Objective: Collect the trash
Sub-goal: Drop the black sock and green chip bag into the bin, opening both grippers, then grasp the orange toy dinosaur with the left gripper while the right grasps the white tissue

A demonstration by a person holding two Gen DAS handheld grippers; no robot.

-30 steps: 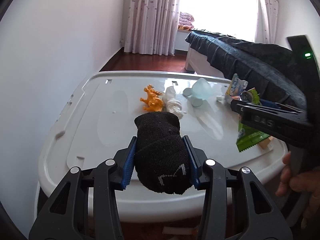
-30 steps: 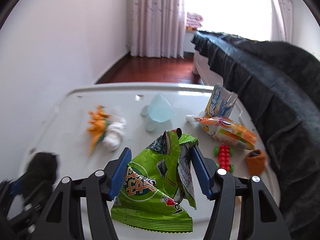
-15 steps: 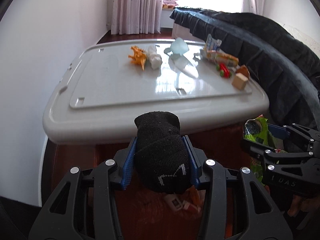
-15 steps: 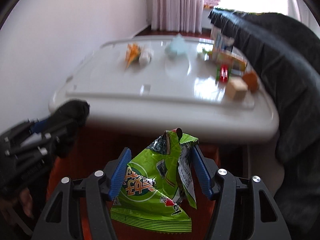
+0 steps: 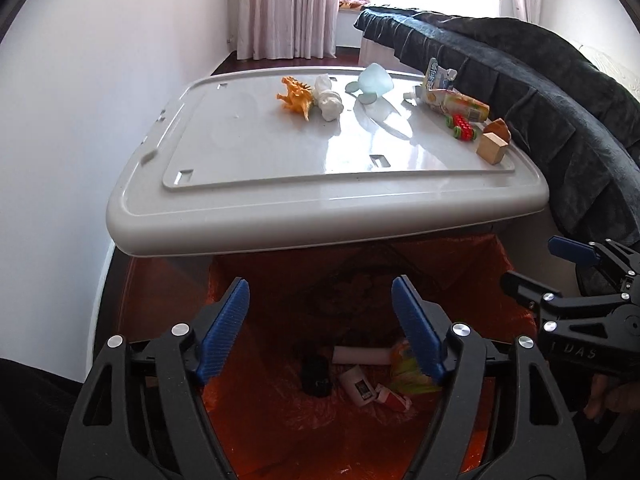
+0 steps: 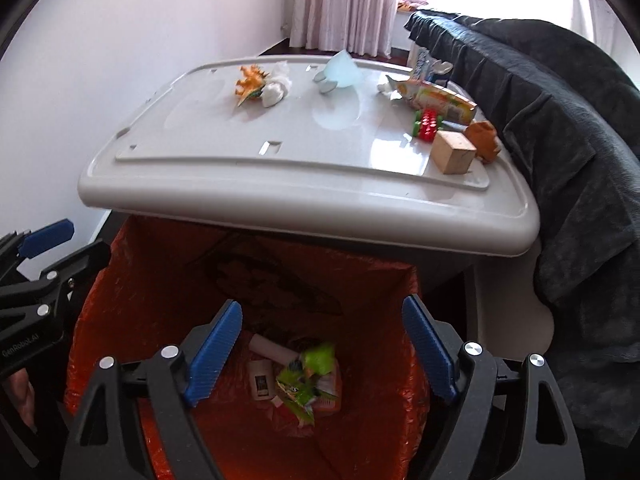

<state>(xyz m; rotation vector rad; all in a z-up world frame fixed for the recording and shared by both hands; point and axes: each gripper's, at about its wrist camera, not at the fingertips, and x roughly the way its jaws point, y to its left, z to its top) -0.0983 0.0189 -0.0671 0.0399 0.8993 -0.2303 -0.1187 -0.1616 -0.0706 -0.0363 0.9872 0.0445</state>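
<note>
An orange-lined trash bin (image 5: 516, 280) (image 6: 132, 280) stands in front of the grey table. My left gripper (image 5: 322, 332) is open and empty above it. The black sock (image 5: 316, 374) lies at the bin's bottom among other trash. My right gripper (image 6: 320, 348) is open and empty above the bin. The green snack bag (image 6: 308, 380) lies inside, also showing in the left wrist view (image 5: 408, 372). On the table are a crumpled white tissue (image 5: 328, 98) (image 6: 276, 88), a juice pouch (image 5: 456, 104) (image 6: 440, 98) and a blue-white wrapper (image 5: 438, 76).
The grey table top (image 5: 280, 152) (image 6: 248, 128) also holds an orange toy dinosaur (image 5: 296, 96), a pale blue toy (image 5: 372, 84), a red toy car (image 5: 464, 126) and a wooden block (image 5: 492, 148). A dark-covered bed (image 5: 560, 92) lies right; a white wall lies left.
Both grippers pulled back from the table to above the bin and opened. The black sock and the green snack bag dropped into the bin.
</note>
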